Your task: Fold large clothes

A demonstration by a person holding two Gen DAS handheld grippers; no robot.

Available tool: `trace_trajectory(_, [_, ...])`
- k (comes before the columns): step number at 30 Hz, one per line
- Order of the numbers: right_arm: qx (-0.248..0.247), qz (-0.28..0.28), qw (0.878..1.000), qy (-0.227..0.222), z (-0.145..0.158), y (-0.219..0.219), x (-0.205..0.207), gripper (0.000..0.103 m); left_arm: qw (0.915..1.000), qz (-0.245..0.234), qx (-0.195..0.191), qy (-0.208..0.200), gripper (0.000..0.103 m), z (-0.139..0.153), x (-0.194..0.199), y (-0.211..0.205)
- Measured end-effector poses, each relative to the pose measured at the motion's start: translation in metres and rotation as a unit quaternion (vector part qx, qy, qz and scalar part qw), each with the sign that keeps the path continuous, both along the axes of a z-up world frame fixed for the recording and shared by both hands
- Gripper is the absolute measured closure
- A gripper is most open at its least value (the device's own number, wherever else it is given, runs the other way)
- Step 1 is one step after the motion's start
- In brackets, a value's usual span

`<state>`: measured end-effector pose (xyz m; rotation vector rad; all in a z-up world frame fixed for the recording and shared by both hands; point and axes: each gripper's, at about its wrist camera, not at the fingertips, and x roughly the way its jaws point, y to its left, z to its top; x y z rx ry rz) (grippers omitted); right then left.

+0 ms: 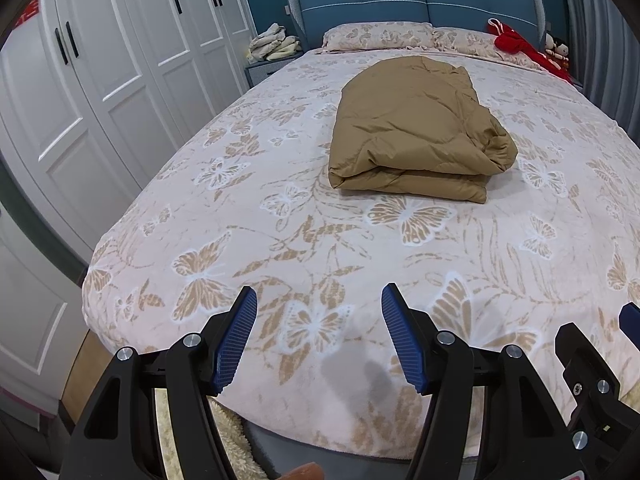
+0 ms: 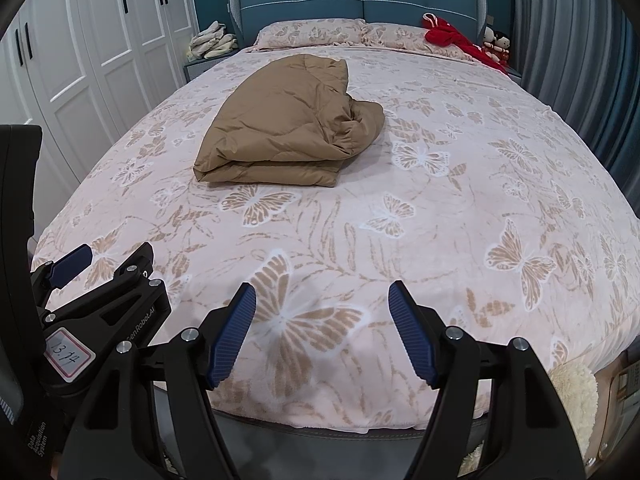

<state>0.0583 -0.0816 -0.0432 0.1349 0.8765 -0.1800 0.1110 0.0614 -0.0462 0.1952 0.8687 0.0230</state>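
Note:
A tan quilted garment [image 1: 416, 128] lies folded into a thick bundle in the middle of the bed [image 1: 280, 240], with its folded edge toward me; it also shows in the right wrist view [image 2: 284, 120]. My left gripper [image 1: 319, 300] is open and empty above the foot of the bed, well short of the garment. My right gripper [image 2: 322, 298] is open and empty too, beside the left one, also over the bed's [image 2: 400, 220] near edge. The left gripper's body shows at the left of the right wrist view [image 2: 100, 292].
White wardrobe doors [image 1: 100, 80] run along the left of the bed. A blue headboard [image 1: 420, 0] and pillows [image 1: 380, 36] are at the far end. Red cloth [image 1: 516, 44] and dolls [image 1: 556, 50] lie at the far right. A pile of pale clothes [image 1: 274, 42] sits on a nightstand.

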Motion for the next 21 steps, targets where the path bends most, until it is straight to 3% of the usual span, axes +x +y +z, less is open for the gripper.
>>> trace_trajectory(5, [-0.004,0.004,1.000,0.002,-0.0009,0.0013,-0.0001,0.041,1.0000,-0.002,0.003,-0.007,0.041,0.0031,-0.0017,0.0010])
trace_trajectory(21, [-0.008,0.002,1.000,0.002,0.0043,0.0083,-0.0023,0.041,1.0000,-0.004,0.006,-0.005,0.042,0.0023,0.0000,-0.0009])
